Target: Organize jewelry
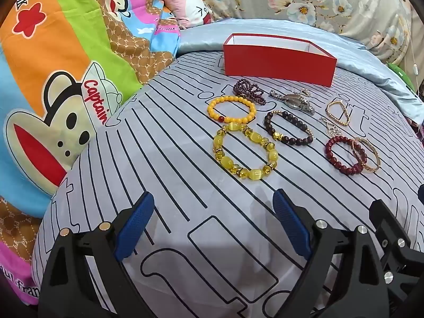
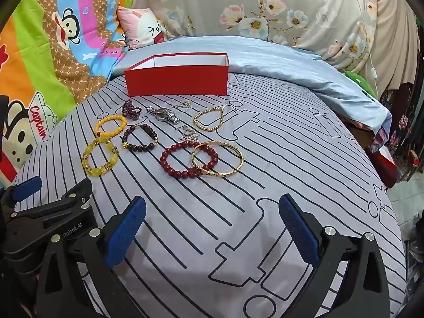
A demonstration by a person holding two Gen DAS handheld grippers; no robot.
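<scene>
Several pieces of jewelry lie on a grey striped bed cover point(image 1: 164, 159), in front of an open red box point(image 1: 278, 61) point(image 2: 177, 80). Among them are a large yellow bead bracelet point(image 1: 245, 153) point(image 2: 99, 156), an orange-yellow bracelet point(image 1: 232, 108), a dark brown bead bracelet point(image 1: 288, 129) point(image 2: 139, 137), a red bead bracelet point(image 2: 185, 161) overlapped by a gold bangle point(image 2: 217, 163), a silver watch point(image 2: 163, 115) and a gold chain point(image 2: 209, 119). My left gripper point(image 1: 213, 204) and right gripper point(image 2: 212, 206) hover open near the front, short of the jewelry, both holding nothing.
A colourful cartoon-monkey blanket point(image 1: 53, 79) rises at the left. A light blue sheet point(image 2: 291, 61) and floral bedding point(image 2: 265, 5) lie behind the box, with a pink pillow point(image 2: 140, 26). The bed drops off at the right edge point(image 2: 392, 185).
</scene>
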